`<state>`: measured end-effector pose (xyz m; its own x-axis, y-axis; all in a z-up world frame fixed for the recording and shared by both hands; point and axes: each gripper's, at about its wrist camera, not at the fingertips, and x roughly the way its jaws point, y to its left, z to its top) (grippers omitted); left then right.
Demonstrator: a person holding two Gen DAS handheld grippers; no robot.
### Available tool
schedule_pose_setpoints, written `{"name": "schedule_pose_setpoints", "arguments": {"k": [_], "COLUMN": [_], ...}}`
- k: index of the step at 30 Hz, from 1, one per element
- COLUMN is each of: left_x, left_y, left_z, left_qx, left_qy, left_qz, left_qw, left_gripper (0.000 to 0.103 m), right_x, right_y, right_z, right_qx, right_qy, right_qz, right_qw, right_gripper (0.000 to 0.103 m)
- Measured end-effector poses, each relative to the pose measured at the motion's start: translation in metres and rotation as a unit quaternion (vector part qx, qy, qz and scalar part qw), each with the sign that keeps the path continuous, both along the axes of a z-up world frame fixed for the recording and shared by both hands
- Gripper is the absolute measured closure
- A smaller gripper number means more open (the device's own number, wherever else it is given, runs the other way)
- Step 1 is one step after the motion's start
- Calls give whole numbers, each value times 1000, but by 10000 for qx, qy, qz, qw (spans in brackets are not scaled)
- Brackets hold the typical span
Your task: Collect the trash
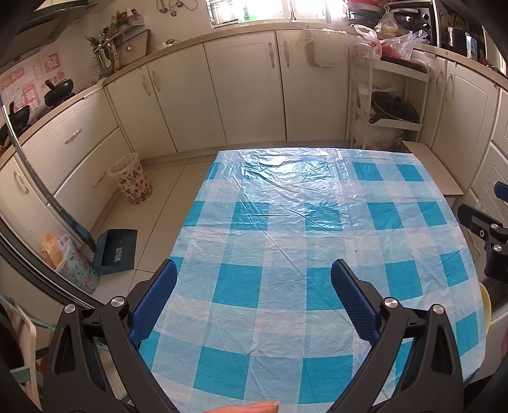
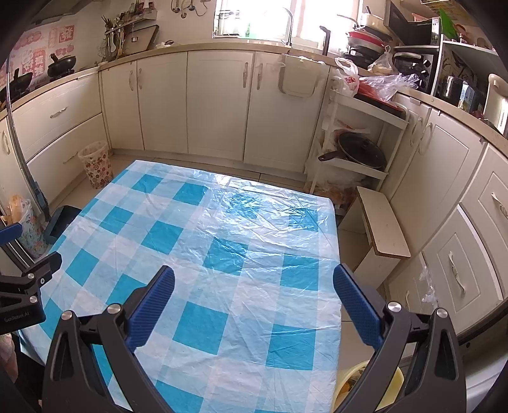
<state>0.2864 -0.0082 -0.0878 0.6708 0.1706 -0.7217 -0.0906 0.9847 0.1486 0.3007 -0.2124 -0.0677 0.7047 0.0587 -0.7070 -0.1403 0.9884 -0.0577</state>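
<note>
Blue-and-white checked plastic sheeting [image 1: 285,254] covers the surface, bare beneath both grippers. Left gripper [image 1: 254,279] and right gripper [image 2: 254,282] hover with blue ribbed fingers [image 2: 355,305] spread wide, holding nothing. A floral-patterned wastebasket [image 1: 131,179] stands on the floor, well left of the fingers. "GenRobot.AI" marks the left gripper's body.

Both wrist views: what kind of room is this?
A home kitchen, most likely. Cream cabinets run under a countertop, a black wok stands at the left, and a faucet sits by the window. In front is a table under a blue checked plastic cloth.
</note>
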Motion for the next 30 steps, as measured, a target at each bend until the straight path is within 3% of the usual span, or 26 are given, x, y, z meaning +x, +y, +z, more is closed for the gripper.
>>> {"name": "schedule_pose_setpoints", "arguments": {"k": [30], "left_x": [0], "left_y": [1], "left_z": [0], "left_qx": [14], "left_qy": [-28], "left_qz": [-42], "left_qw": [10000], "left_gripper": [9], "right_x": [0], "right_y": [-4], "right_z": [5], "right_qx": [48], "right_qy": [-61], "right_qz": [-125], "right_qw": [9999], "right_gripper": [7]}}
